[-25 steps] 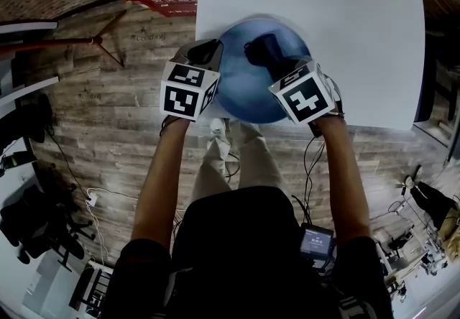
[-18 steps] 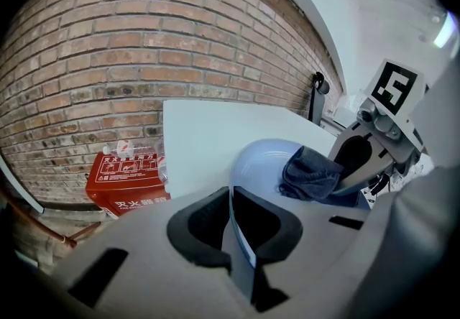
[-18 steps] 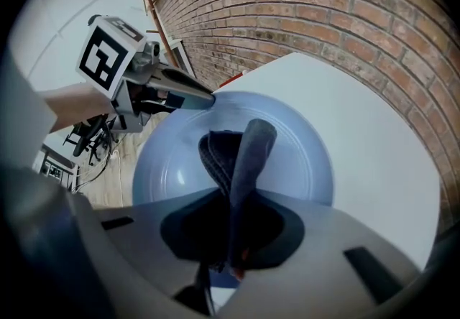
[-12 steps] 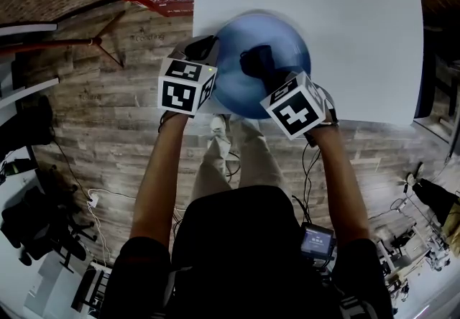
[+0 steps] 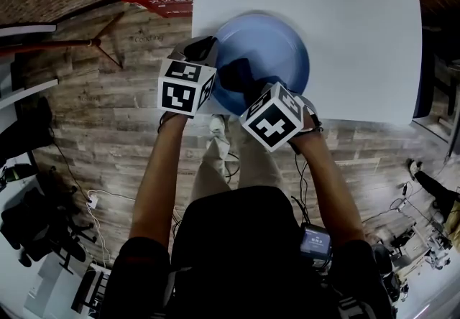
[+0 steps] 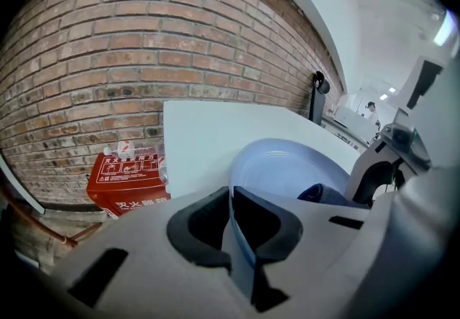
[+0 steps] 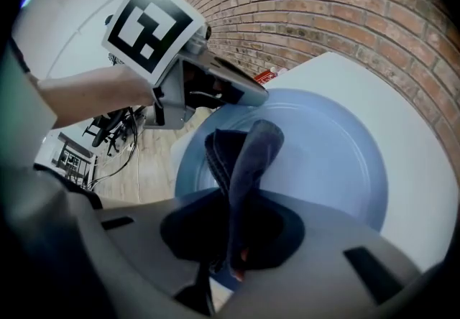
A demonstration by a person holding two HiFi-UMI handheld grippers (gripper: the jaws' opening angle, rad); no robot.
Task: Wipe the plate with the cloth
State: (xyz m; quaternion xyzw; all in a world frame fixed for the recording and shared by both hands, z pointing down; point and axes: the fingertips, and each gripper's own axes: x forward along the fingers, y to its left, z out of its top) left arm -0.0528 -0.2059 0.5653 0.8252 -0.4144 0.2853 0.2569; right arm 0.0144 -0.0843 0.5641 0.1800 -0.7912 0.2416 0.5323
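Head view: blue plate [image 5: 280, 44] at the near left corner of the white table [image 5: 352, 8]; left gripper [image 5: 207, 48] at its left rim, right gripper [image 5: 244, 88] above its near part, with the dark cloth [image 5: 233, 77].

Left gripper view: jaws clamped on the plate rim; probably steadies the plate against sliding.

Right gripper view: jaws pressed together on the folded cloth; free end down on the plate's inner surface, well placed for rubbing; looks like wiping under way.

Overhead, tool views; seemingly common plate [image 5: 277, 41]

Smooth, slightly glossy plate [image 5: 277, 41] — matt woven cloth [image 7: 251, 152] — rough brick wall [image 6: 108, 59].
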